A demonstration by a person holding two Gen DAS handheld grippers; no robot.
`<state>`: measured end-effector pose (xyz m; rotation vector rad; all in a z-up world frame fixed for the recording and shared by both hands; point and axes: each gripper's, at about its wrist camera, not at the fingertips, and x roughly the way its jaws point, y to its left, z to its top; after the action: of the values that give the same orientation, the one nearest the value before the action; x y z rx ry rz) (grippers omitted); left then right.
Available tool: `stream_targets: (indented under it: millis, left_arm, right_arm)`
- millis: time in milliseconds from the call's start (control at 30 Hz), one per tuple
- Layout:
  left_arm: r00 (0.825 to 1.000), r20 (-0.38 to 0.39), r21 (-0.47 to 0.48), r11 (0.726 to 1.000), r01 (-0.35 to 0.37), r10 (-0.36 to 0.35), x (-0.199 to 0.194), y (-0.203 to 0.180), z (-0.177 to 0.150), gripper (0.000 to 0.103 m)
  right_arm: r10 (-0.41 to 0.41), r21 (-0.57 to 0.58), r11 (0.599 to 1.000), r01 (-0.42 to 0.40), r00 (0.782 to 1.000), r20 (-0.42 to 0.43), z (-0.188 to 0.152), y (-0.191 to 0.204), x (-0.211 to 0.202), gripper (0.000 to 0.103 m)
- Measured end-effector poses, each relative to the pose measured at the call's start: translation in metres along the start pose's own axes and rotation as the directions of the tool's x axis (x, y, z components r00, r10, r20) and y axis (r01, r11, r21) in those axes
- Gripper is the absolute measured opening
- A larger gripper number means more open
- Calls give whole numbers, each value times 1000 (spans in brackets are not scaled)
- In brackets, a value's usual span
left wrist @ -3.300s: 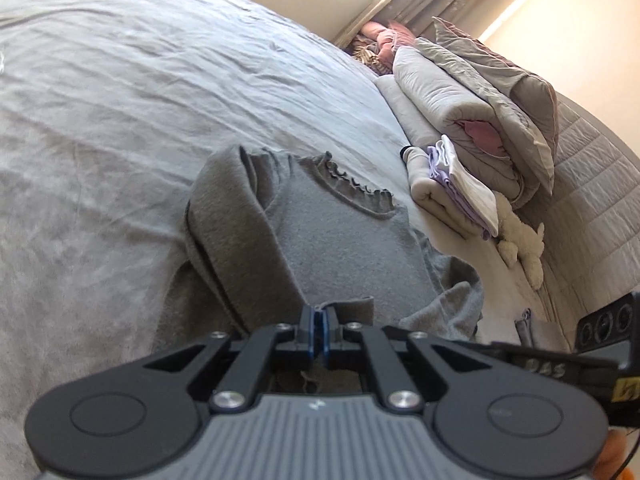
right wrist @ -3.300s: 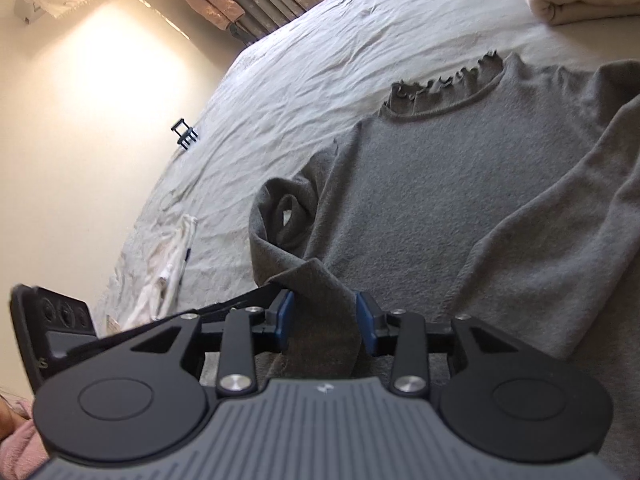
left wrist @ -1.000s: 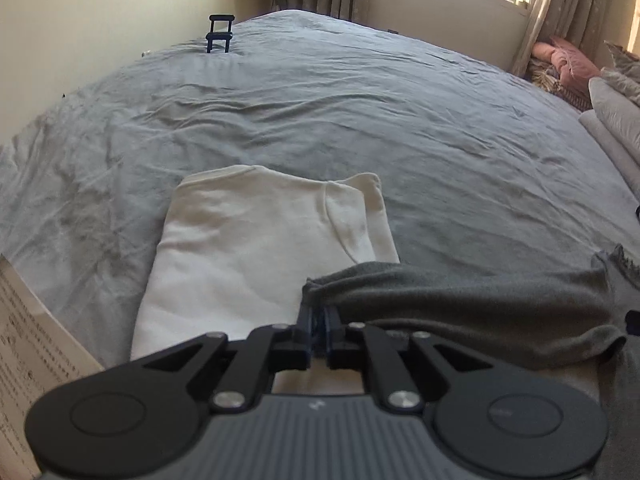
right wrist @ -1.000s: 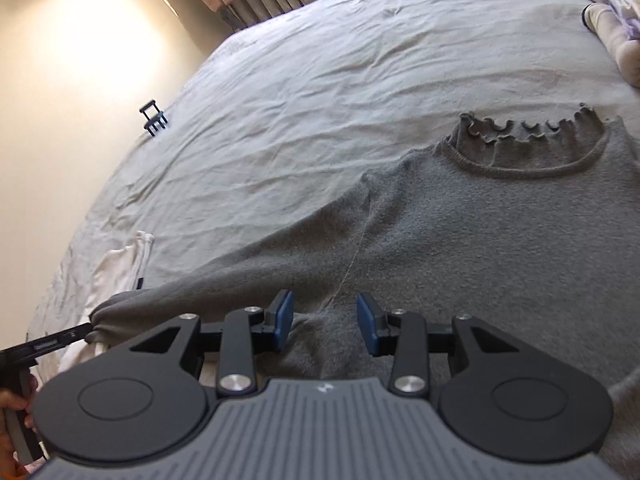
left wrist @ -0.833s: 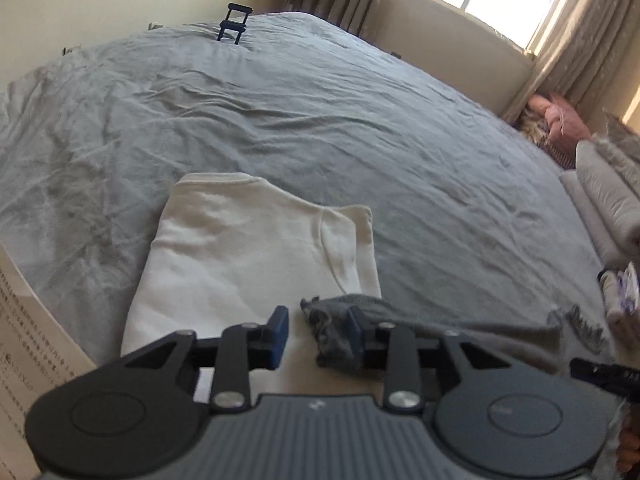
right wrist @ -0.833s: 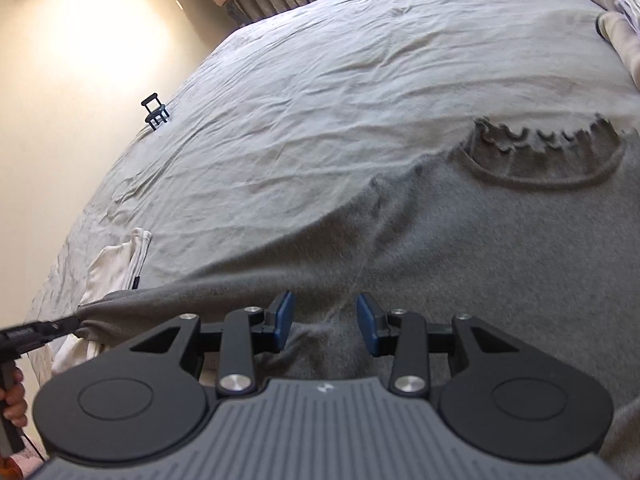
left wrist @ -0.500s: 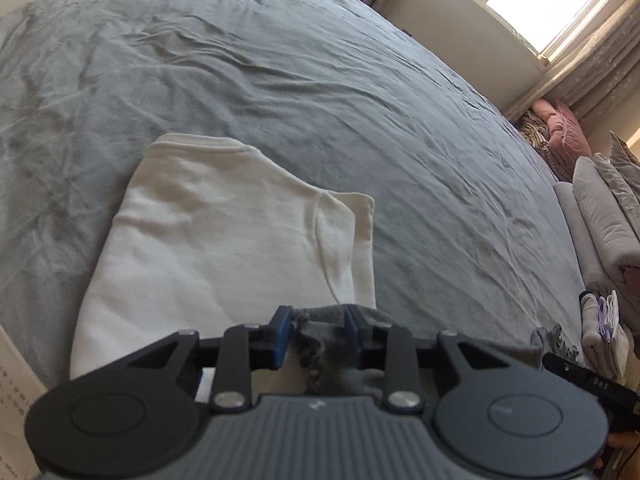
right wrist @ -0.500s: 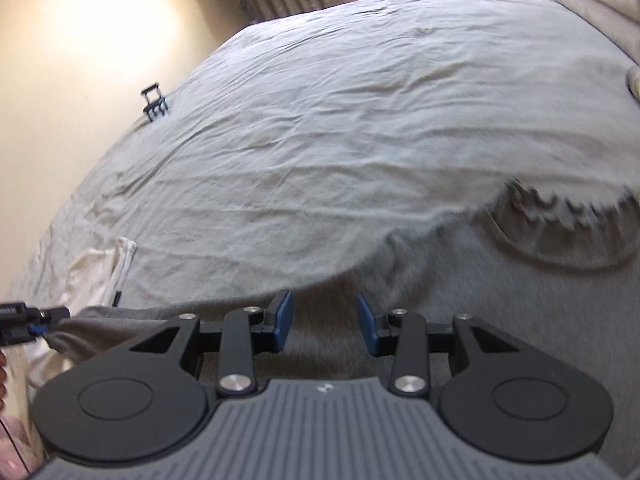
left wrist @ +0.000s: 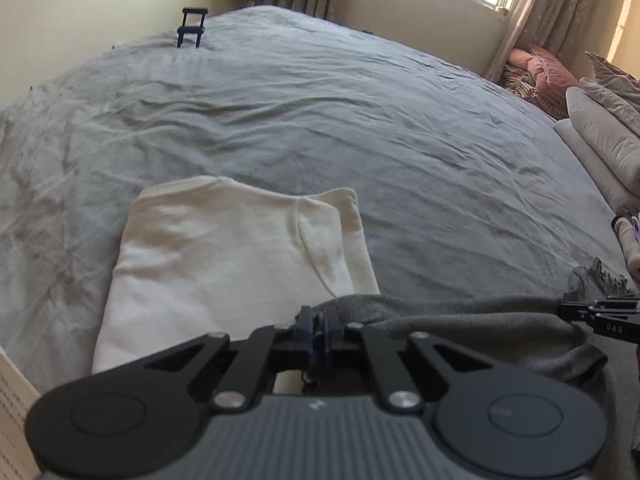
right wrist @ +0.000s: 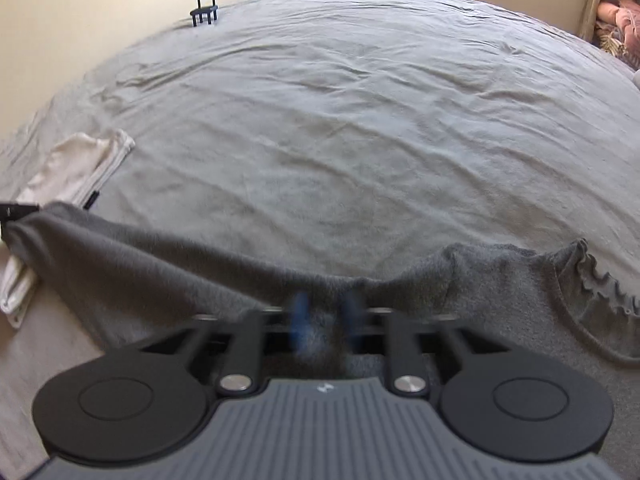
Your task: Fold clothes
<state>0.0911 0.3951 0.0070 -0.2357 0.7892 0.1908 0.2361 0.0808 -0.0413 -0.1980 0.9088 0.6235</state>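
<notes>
A grey knit sweater with a frilled neck [right wrist: 584,280] lies on the grey bed [left wrist: 320,120]. Its sleeve [left wrist: 460,316] is stretched out sideways. My left gripper [left wrist: 318,330] is shut on the sleeve's cuff, just over a folded cream garment [left wrist: 224,256]. My right gripper [right wrist: 322,320] is blurred by motion; its blue pads stand apart around the sweater's fabric near the shoulder. The right gripper's tip shows at the right edge of the left wrist view [left wrist: 600,316]. The sleeve [right wrist: 120,264] and the cream garment [right wrist: 76,168] also show in the right wrist view.
A small black stand [left wrist: 192,26] sits at the bed's far edge by the wall. Rolled bedding and pillows [left wrist: 600,128] lie at the right side. A paper sheet [left wrist: 12,412] is at the lower left. Wide wrinkled bed sheet stretches ahead.
My left gripper opened, then shut again on the sleeve cuff. The right gripper slid up toward the sweater's shoulder and its pads are closer together. The sleeve is now pulled straight.
</notes>
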Motion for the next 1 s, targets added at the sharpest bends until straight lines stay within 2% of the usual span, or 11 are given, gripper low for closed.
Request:
stream_targets:
  millis: [67, 167, 300, 333, 400, 500, 633, 700, 767, 833, 1000]
  left_arm:
    - [997, 75, 36, 999, -16, 13, -10, -7, 2, 4]
    - [982, 188, 56, 998, -32, 21, -22, -12, 8, 4]
    - [947, 320, 75, 995, -67, 39, -24, -14, 16, 4]
    - [946, 320, 79, 994, -73, 44, -19, -15, 19, 5]
    - [962, 263, 84, 992, -94, 69, -1, -16, 22, 5]
    - [981, 160, 39, 992, -117, 109, 21, -9, 21, 8]
    - [986, 139, -105, 992, -76, 90, 10, 12, 20, 40]
    - [991, 113, -180, 983, -45, 66, 2, 25, 20, 41]
    - [995, 90, -254, 967, -11, 34, -6, 36, 18, 42]
    - [997, 76, -320, 946, 47, -23, -13, 39, 11, 43]
    - [988, 83, -396, 906, 152, -130, -17, 43, -11, 44]
  right_arm:
    - [-22, -5, 1000, 23, 999, 32, -4, 3, -5, 2]
    - [-64, -14, 998, 67, 985, 158, -10, 9, -20, 2]
    - [-127, 14, 991, 130, 931, 343, -15, 10, -32, 0]
    - [-141, 40, 990, 136, 919, 367, -15, 8, -32, 0]
    - [-149, 86, 988, 126, 921, 361, -11, 2, -23, 0]
    - [-147, 107, 987, 121, 944, 296, -9, -4, -8, 0]
    - [-98, 93, 993, 75, 957, 273, -13, 2, -16, 13]
    - [-55, 59, 997, 41, 963, 264, -15, 8, -27, 14]
    - [6, 32, 999, -15, 966, 258, -19, 16, -40, 21]
    - [74, 5, 997, -78, 964, 254, -24, 24, -51, 40]
    - [200, -117, 977, -181, 962, 185, -42, 58, -56, 40]
